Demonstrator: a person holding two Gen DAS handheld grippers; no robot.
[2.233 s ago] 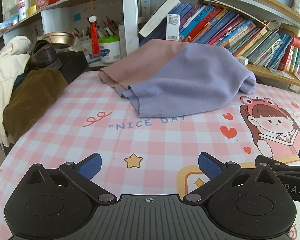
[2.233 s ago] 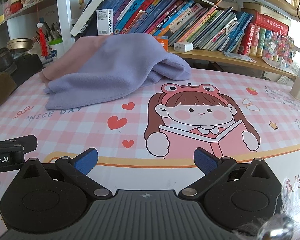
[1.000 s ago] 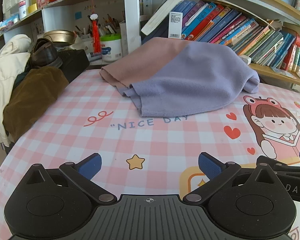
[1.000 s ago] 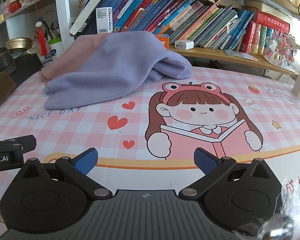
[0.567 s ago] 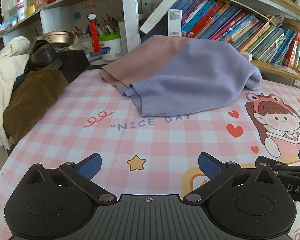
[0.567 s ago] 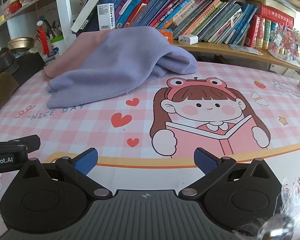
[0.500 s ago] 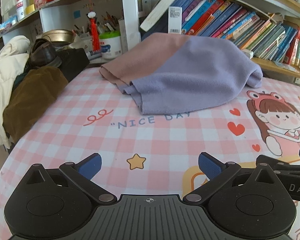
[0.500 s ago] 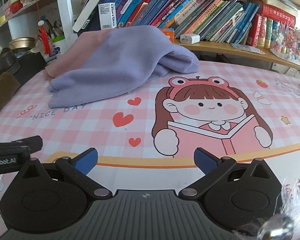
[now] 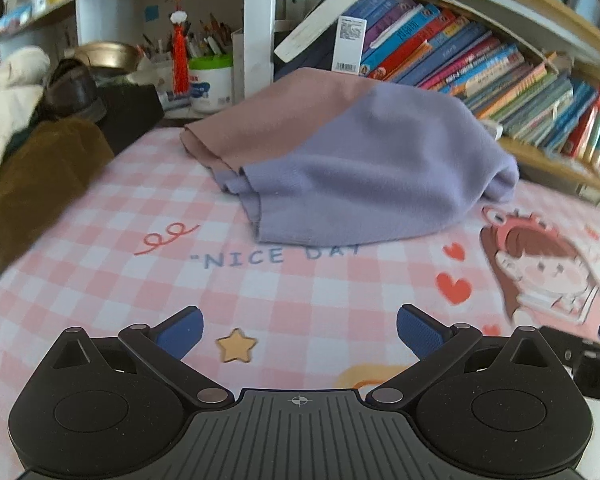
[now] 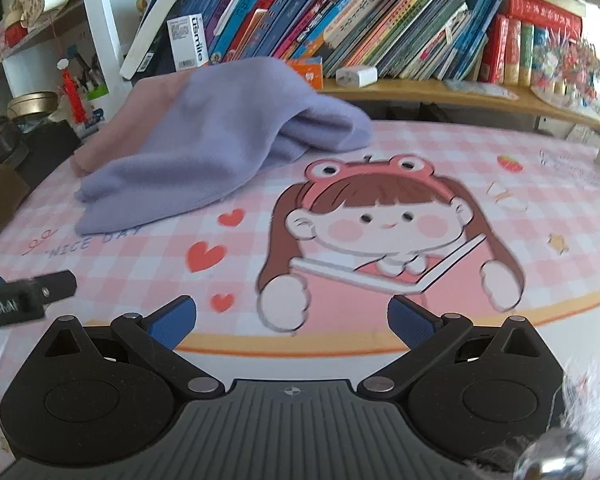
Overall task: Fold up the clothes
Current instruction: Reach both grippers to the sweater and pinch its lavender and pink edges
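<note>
Pink checked table cover (image 9: 100,248) printed with a cartoon girl and "NICE DAY", backed by a shelf of books (image 10: 380,28), with a brown garment (image 9: 40,184) heaped at the left edge. Toward the far side, a pink-and-lilac garment (image 9: 340,168) lying in a loose, rumpled mound, partly doubled over but not squared, so folding judged barely begun. Nearest, left gripper (image 9: 299,330) and right gripper (image 10: 291,320) both spread wide, holding nothing, low over bare cover and well short of the cloth.
</note>
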